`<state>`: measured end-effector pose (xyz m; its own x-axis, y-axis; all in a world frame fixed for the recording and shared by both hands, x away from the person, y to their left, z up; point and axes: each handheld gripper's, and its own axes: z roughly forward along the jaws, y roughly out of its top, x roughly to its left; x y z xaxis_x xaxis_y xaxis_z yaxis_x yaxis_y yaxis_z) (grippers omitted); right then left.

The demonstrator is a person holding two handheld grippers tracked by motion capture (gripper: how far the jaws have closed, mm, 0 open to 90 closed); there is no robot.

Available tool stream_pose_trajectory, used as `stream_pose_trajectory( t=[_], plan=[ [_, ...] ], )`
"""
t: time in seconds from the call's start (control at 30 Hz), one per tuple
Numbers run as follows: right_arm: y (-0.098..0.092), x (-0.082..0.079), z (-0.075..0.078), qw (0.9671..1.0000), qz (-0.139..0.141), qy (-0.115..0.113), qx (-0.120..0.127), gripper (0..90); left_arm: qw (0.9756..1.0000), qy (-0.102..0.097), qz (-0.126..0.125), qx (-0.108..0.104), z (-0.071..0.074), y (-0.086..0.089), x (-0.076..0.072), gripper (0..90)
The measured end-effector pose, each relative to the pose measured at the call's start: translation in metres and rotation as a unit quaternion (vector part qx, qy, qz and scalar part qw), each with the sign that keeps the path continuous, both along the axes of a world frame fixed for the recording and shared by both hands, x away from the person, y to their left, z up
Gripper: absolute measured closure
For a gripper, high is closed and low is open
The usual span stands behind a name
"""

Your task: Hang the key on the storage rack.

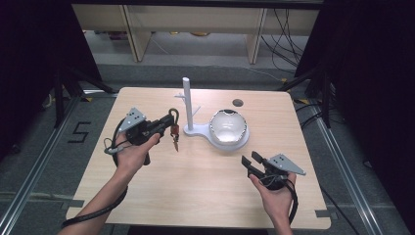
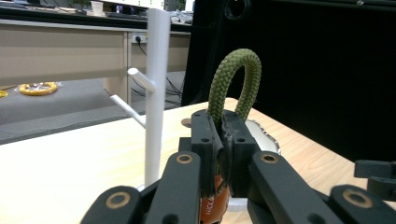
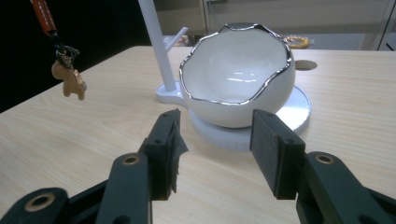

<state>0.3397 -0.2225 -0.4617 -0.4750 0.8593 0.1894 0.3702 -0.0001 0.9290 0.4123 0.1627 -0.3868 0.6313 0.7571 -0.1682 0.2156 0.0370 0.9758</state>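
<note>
The keychain (image 1: pixel 173 128) is a loop of thick olive-green braided cord with an orange strap below it and a small tan figure-shaped charm at the bottom end. In the high view it sits left of centre, hanging clear of the wooden surface (image 1: pixel 205 171) just to the left of the white peg stand (image 1: pixel 188 105). Its long axis runs up and down: the cord loop (image 2: pixel 236 81) arches upward above the tongs in the left gripper view, while the strap and charm (image 3: pixel 70 80) dangle straight down, as seen at the upper left of the right gripper view. The left tongs (image 1: pixel 166 125) are clamped on the keychain, pinching the two legs of the cord together just below the arch. The right tongs (image 1: pixel 252 164) stand apart at the lower right of the high view with nothing between them, low over the surface and pointed toward the white bowl (image 3: pixel 238 74). That bowl, with its jagged silver rim, sits on the round white base (image 3: pixel 292 112) joined to the peg stand, right of centre in the high view.
</note>
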Motion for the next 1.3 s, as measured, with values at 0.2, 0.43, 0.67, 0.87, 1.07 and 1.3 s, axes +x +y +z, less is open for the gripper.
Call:
stream_pose_trajectory(
  t=[0.2,0.43,0.67,0.87,1.07,1.3],
  plan=[
    [-0.006,0.0,-0.005,1.0,-0.006,-0.001,0.0,53.8,1.0,0.001,0.005,0.005,-0.001,0.005,0.003,84.3],
    [-0.011,-0.003,-0.009,0.9998,-0.018,0.001,-0.003,53.8,1.0,0.006,0.007,-0.001,-0.002,0.009,0.008,84.4],
    [-0.015,-0.004,-0.011,0.9998,-0.018,0.009,0.005,53.6,0.9999,0.008,0.012,0.002,-0.003,0.009,0.014,84.4],
    [-0.017,-0.003,-0.012,0.9998,-0.022,0.003,0.003,53.2,0.9998,0.009,0.015,0.006,-0.005,0.009,0.022,84.3],
    [-0.018,-0.003,-0.012,0.9996,-0.027,0.008,0.003,53.1,0.9998,0.01,0.017,0.007,-0.005,0.008,0.029,84.3],
    [-0.016,-0.006,-0.01,0.999,-0.037,0.017,0.018,53.2,0.9997,0.01,0.019,0.008,-0.005,0.006,0.035,84.3]
  ],
)
